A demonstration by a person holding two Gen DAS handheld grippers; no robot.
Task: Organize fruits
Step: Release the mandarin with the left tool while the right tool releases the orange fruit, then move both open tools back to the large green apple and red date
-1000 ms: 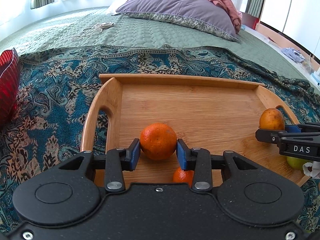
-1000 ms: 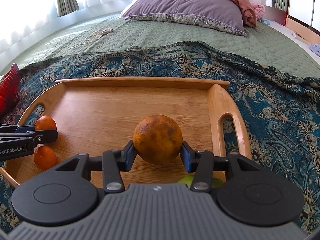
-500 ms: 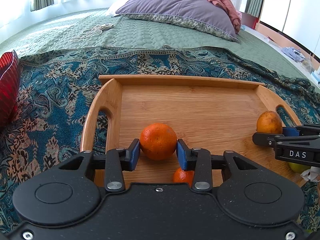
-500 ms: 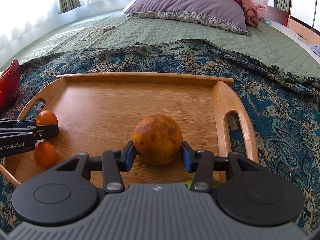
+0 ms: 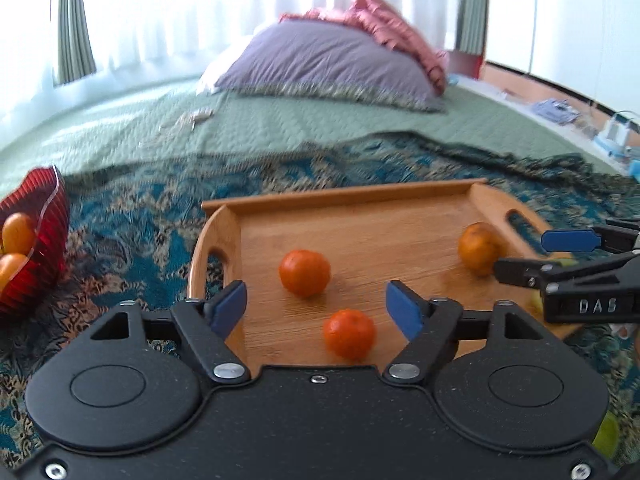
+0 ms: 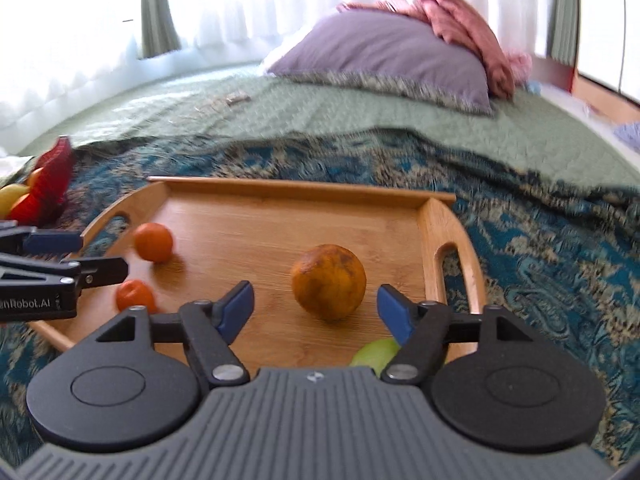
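Four fruits on rectangular bamboo tray [image 6: 438, 224] — two small tangerines [image 5: 305, 273] [image 5: 349, 334], dull large orange [image 6: 328, 282], green apple [image 6: 376, 354]; both jaws released, empty; more fruit left in red ribbed bowl [image 5: 48, 232]; roughly midway.

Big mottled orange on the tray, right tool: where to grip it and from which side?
Grip the big orange across its widest middle, coming from the near side, level with the tray. It is round and sits free on the wood, in line with the open right tool, so either side is clear for a finger. The green fruit lies just under the tool; probably best to stay above it.
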